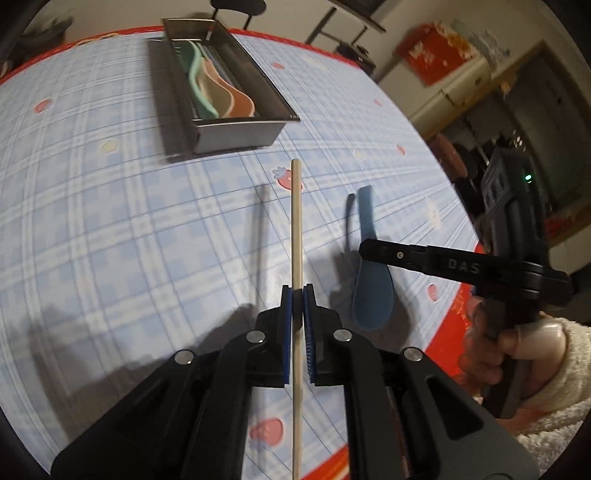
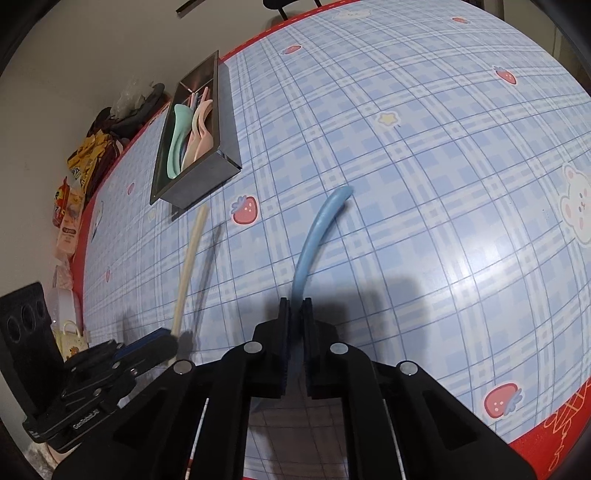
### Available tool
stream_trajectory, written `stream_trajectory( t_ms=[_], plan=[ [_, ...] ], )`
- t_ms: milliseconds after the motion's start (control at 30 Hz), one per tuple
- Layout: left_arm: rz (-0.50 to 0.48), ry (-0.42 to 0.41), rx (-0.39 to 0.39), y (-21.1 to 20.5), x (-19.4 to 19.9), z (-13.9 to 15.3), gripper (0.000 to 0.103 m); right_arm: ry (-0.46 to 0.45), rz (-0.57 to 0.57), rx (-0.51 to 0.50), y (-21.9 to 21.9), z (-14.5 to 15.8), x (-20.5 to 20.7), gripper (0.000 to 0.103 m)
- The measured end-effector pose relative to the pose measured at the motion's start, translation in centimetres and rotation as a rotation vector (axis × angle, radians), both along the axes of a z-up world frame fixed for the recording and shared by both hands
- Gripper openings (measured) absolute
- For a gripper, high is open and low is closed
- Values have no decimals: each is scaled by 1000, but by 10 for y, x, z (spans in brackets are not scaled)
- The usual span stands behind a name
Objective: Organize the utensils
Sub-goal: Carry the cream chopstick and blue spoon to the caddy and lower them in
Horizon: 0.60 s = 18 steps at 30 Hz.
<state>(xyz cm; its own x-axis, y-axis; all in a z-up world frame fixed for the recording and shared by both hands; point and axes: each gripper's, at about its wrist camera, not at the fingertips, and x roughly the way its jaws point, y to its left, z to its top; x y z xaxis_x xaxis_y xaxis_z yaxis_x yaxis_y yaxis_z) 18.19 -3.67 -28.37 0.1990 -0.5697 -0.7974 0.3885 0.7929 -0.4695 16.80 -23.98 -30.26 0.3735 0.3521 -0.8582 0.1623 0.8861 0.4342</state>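
Observation:
My left gripper (image 1: 297, 291) is shut on a pale wooden chopstick (image 1: 296, 221) and holds it above the checked tablecloth, pointing toward a metal utensil tray (image 1: 236, 134). The tray holds green, pink and brown spoons (image 1: 218, 92). My right gripper (image 2: 295, 306) is shut on a blue spoon (image 2: 317, 236), whose handle curves away over the table. In the left wrist view the right gripper (image 1: 373, 251) shows at the right with the blue spoon (image 1: 369, 295) in it. In the right wrist view the left gripper (image 2: 166, 343) holds the chopstick (image 2: 190, 262) short of the tray (image 2: 199, 184).
The round table (image 2: 443, 184) has a blue checked cloth with strawberry prints and a red rim. Snack packets and bags (image 2: 70, 214) lie beyond the table's left edge. A chair (image 1: 236, 7) stands behind the table.

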Motion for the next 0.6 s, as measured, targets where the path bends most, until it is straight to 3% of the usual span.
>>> stream_trajectory(
  t_ms=[367, 600],
  plan=[
    [109, -21, -73, 27, -4, 23, 10, -69, 20, 11, 0, 24, -1, 7],
    [163, -34, -110, 30, 23, 42, 10, -115, 42, -8, -3, 40, 16, 7]
  ],
)
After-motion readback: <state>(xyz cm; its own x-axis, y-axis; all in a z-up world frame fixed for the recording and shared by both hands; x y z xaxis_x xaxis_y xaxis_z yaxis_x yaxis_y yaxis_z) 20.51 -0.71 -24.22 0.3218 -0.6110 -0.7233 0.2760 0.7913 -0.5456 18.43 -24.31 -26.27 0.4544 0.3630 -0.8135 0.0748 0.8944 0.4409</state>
